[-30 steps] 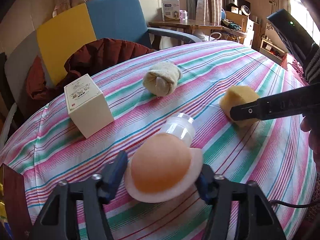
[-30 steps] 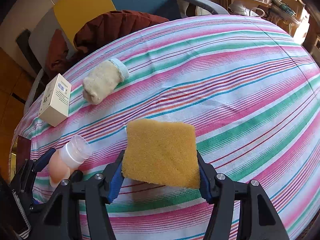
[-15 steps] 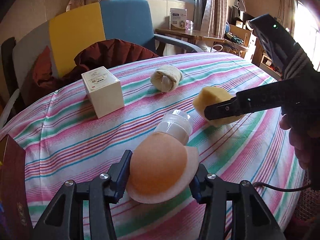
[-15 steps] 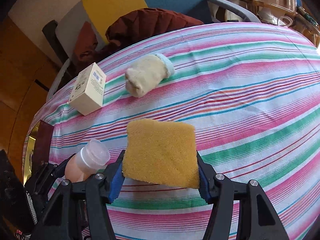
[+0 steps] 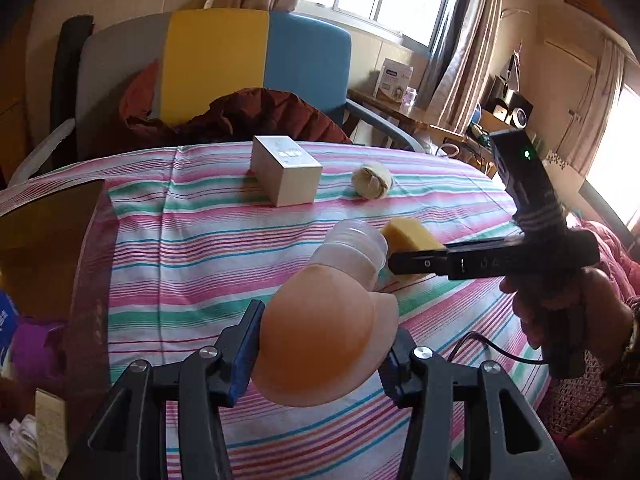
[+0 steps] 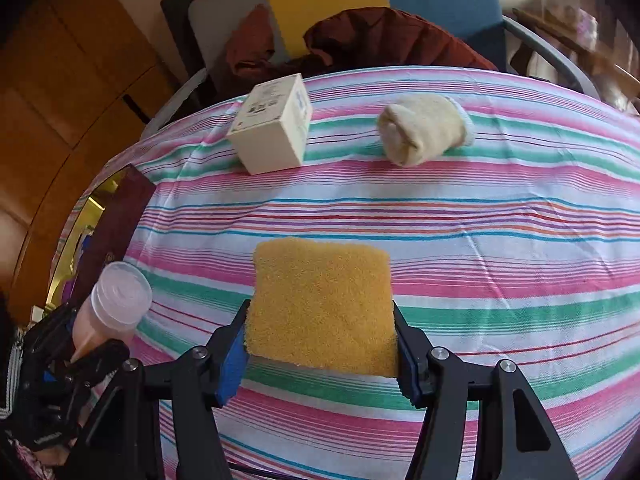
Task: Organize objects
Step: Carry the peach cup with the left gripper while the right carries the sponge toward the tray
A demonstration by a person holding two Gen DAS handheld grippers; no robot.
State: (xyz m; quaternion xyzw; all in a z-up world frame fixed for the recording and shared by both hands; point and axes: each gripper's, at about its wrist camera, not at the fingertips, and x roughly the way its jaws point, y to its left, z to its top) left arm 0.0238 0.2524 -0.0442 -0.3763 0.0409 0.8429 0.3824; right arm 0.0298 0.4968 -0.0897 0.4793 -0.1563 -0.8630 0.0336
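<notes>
My left claw is clamped on a peach-coloured soft plastic bottle with a clear ribbed cap, both blue pads pressed against its rounded body, the cap end pointing away from me over the striped pink, green and white tabletop. So the bottle's long axis runs forward along my fingers, tilted up a little. My right claw is closed on a square yellow sponge, gripped by its two side edges with the broad face turned up toward the camera. Both things hang above the cloth, not resting on it.

The two claws sit close together: seen from the left, the sponge is just beyond the bottle's cap and to its right. Left on the tabletop, toward the far edge, stand a cream cardboard box and a rolled cream sock, near one another, the box on the left. The box lies nearer my left claw, the sock nearer my right. At the left edge a dark maroon open container shows beside the tabletop, and I judge it closest to the bottle hand; what it holds I cannot make out
</notes>
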